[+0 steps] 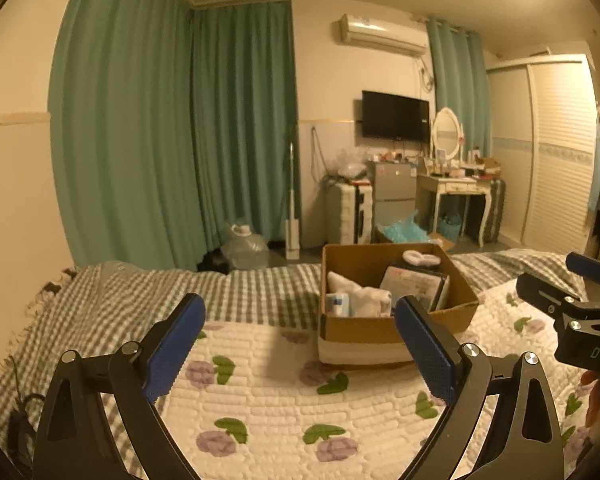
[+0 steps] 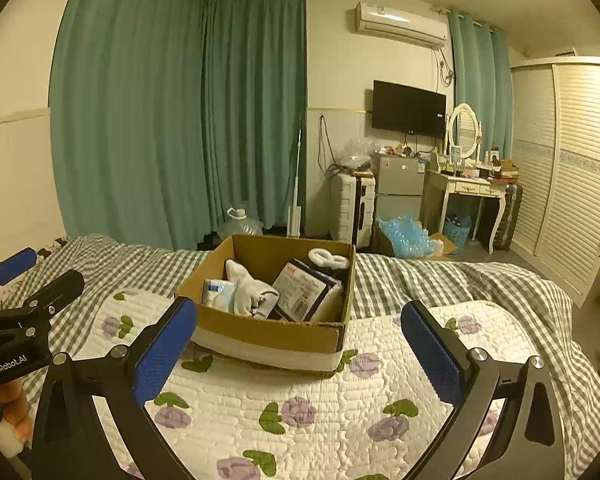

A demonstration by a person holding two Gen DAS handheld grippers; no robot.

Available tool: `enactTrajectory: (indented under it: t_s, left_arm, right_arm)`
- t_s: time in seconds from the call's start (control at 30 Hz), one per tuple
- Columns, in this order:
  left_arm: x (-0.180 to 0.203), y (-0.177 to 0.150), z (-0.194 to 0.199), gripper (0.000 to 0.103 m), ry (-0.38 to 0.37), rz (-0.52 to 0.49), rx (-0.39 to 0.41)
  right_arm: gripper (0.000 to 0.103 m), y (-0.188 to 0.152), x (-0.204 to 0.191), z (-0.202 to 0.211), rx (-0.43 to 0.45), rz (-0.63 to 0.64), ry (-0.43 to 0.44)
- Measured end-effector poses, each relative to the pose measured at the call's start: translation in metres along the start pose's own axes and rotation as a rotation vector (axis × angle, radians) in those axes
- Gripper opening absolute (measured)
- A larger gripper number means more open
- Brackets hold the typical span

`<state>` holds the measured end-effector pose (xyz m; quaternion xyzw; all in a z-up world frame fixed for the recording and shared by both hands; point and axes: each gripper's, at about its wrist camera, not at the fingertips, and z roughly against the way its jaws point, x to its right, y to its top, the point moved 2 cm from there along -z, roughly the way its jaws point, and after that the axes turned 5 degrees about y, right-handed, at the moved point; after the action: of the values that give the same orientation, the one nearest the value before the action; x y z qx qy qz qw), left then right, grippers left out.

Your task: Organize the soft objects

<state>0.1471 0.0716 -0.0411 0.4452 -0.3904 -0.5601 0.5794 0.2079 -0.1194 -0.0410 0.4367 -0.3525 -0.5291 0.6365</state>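
A cardboard box (image 1: 364, 327) (image 2: 268, 330) stands on the flowered white quilt (image 1: 268, 396) (image 2: 320, 408) of the bed. Inside it lie white socks (image 1: 364, 298) (image 2: 250, 290), a blue-and-white tissue pack (image 1: 337, 304) (image 2: 216, 294), a flat dark packet with a printed label (image 1: 414, 286) (image 2: 302, 290) and a white fluffy band (image 1: 420, 258) (image 2: 327, 258). My left gripper (image 1: 300, 344) is open and empty, held above the quilt in front of the box. My right gripper (image 2: 300, 350) is open and empty, also in front of the box. Each gripper shows at the edge of the other's view.
A grey checked blanket (image 1: 148, 292) (image 2: 440, 284) covers the bed beyond the quilt. Past the bed's foot stand green curtains (image 1: 172, 128), a water jug (image 1: 246, 246), a suitcase (image 2: 352, 208), a small fridge (image 2: 400, 184), a dressing table (image 2: 472, 192) and a wardrobe (image 2: 572, 168).
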Motion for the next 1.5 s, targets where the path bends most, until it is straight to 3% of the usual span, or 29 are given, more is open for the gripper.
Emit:
enactTrajectory:
  t_s: [1.5]
  left_arm:
    - [0.009,-0.009,0.001,0.097,-0.025,0.008,-0.025]
  right_arm:
    - [0.103,-0.004,0.0,0.001,-0.037,-0.011,-0.012]
